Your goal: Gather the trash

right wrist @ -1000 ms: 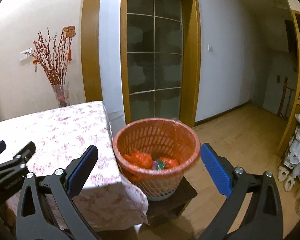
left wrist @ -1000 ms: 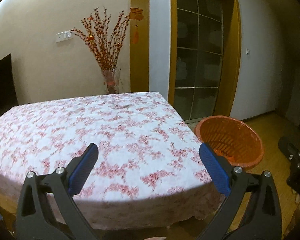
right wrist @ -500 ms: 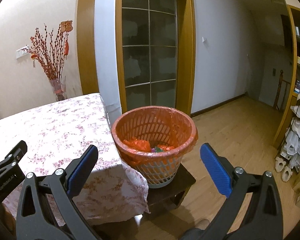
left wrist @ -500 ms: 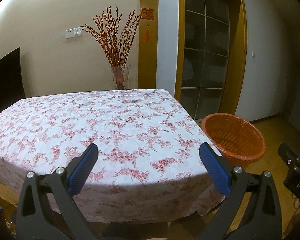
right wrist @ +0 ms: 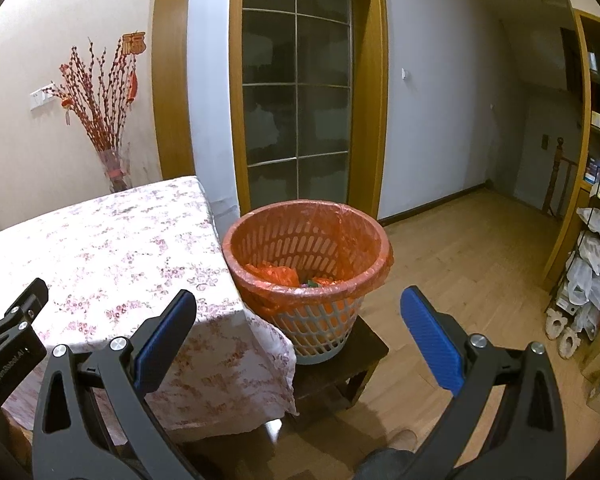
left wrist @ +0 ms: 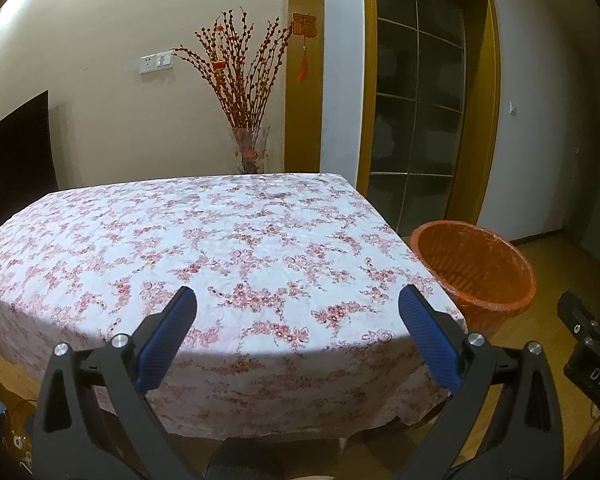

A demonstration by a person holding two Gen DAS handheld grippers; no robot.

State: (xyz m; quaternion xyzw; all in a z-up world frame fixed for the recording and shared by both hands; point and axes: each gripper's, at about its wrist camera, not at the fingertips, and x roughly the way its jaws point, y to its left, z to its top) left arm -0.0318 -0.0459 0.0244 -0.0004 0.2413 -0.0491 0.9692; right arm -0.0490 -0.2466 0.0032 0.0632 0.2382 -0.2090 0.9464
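- Trash point(right wrist: 300, 276) sat at the bottom of the bin point(right wrist: 308, 304), orange scraps w/ a small green bit between them.
- Bin was a pale lattice basket w/ an orange liner folded over the rim; it stood on a dark stool point(right wrist: 340, 364) just beside the table's right edge. In the left view only its rim and inner wall showed point(left wrist: 476, 268).
- Table point(left wrist: 204, 248) wore a white cloth w/ a red floral print, hanging over the near edge; nothing lay on the part in view.
- Your left gripper point(left wrist: 298, 324) hung above the table's near edge, jaws wide, nothing btwn the blue pads point(left wrist: 168, 340).
- Your right gripper point(right wrist: 298, 324) pointed at the bin from above and in front, jaws wide too, empty; bin appeared btwn its fingers.
- Each gripper's black body showed at the edge of the other's view, so they sat side by side, apart.
- Behind the table: vase point(left wrist: 250, 152) of red twigs against the wall, wood-framed glass door point(right wrist: 296, 112) to its right.
- Shelf point(right wrist: 596, 248) w/ white bags stood well apart on the far right.
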